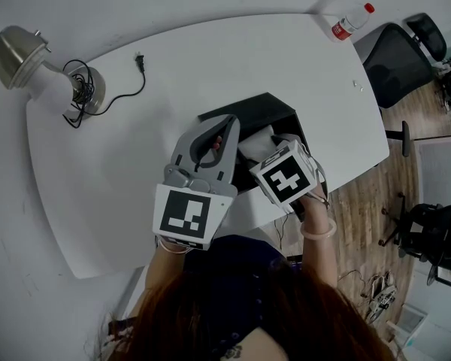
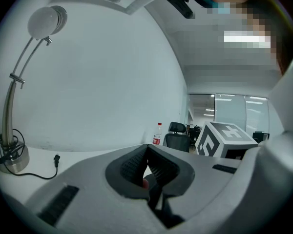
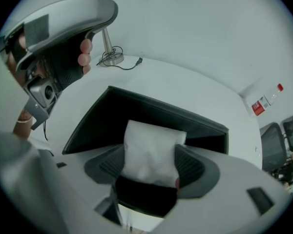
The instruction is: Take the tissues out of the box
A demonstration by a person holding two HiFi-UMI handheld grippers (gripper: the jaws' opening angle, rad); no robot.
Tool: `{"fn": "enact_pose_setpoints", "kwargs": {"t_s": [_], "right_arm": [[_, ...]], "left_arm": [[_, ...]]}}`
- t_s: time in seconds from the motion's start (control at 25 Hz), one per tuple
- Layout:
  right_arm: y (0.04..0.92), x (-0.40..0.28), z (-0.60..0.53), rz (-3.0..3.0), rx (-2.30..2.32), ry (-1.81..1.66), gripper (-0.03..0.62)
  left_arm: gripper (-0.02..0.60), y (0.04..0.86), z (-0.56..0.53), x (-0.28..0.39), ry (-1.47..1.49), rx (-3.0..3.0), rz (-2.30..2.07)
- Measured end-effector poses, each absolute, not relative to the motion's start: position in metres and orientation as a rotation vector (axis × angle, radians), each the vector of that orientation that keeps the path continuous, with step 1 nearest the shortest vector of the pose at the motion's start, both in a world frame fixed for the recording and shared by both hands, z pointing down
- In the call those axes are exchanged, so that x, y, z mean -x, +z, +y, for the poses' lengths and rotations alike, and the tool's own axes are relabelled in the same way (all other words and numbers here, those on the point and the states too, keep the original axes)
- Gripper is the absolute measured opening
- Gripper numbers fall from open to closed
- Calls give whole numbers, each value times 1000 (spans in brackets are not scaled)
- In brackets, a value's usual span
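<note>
A black tissue box (image 1: 274, 110) stands open on the white table (image 1: 173, 74), near its front edge. My right gripper (image 3: 151, 165) reaches over the box's near side and is shut on a white tissue (image 3: 151, 147) that stands up between its pads, in front of the box's dark inside (image 3: 136, 112). From the head view the tissue (image 1: 257, 143) shows beside the right gripper (image 1: 269, 156). My left gripper (image 1: 222, 130) hovers over the box's left near corner. In the left gripper view its jaws (image 2: 147, 168) are shut with nothing between them, and the box is hidden.
A metal desk lamp (image 1: 19, 59) with a coiled cable and a loose plug (image 1: 139, 61) stands at the table's far left. A water bottle (image 1: 349, 22) lies at the far right corner. Office chairs (image 1: 398, 62) stand on the wooden floor to the right.
</note>
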State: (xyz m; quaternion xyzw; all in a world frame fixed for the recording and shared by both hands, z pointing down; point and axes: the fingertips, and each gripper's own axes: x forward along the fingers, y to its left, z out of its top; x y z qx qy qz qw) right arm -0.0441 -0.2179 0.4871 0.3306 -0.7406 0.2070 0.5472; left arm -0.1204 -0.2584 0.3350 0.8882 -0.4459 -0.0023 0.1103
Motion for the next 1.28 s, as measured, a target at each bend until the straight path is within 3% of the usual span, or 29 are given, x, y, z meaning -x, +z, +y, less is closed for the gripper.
{"fn": "enact_pose_setpoints", "kwargs": {"t_s": [0.36, 1.28], "right_arm": [[483, 46, -213, -1786, -809, 486, 301], [428, 47, -206, -1895, -963, 370, 301]], "left_arm": [[21, 334, -257, 128, -10, -2621, -1328], [21, 326, -237, 140, -4, -2692, -1310]]}}
